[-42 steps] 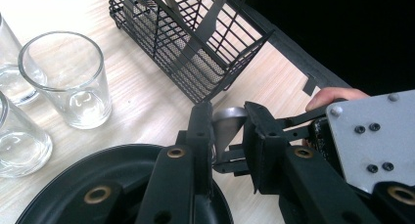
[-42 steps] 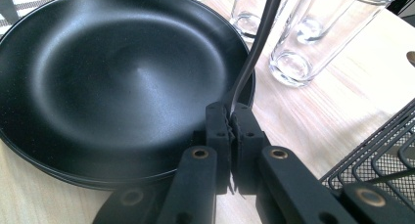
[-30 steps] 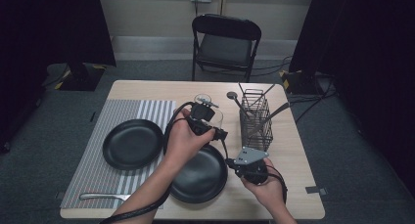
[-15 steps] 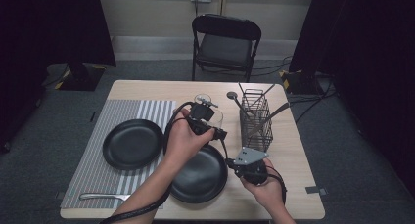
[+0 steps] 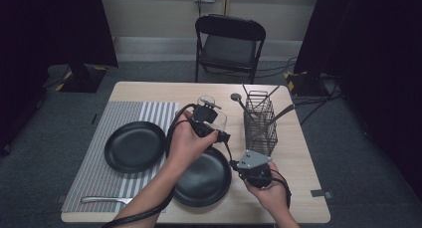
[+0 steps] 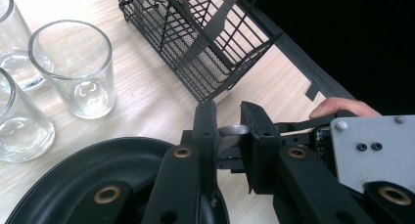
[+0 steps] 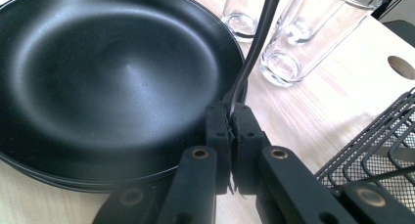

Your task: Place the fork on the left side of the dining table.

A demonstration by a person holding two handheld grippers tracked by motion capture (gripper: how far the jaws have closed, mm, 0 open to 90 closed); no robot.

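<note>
A slim metal utensil (image 6: 234,132) is held between both grippers over the right rim of the near black plate (image 5: 199,200). My right gripper (image 7: 230,111) is shut on one end, and the utensil's shaft (image 7: 254,48) rises away past the glasses (image 7: 293,43). My left gripper (image 6: 229,121) has its jaws against the rounded silver end. In the high view the left gripper (image 5: 224,137) sits above the plate and the right gripper (image 5: 234,164) meets it from the right, near the table's front.
A black wire cutlery caddy (image 5: 259,123) with several utensils stands right of the glasses (image 5: 206,101). A second black plate (image 5: 134,146) lies on a striped mat (image 5: 89,178), with a piece of cutlery (image 5: 102,200) at the mat's front. A chair (image 5: 229,44) stands behind the table.
</note>
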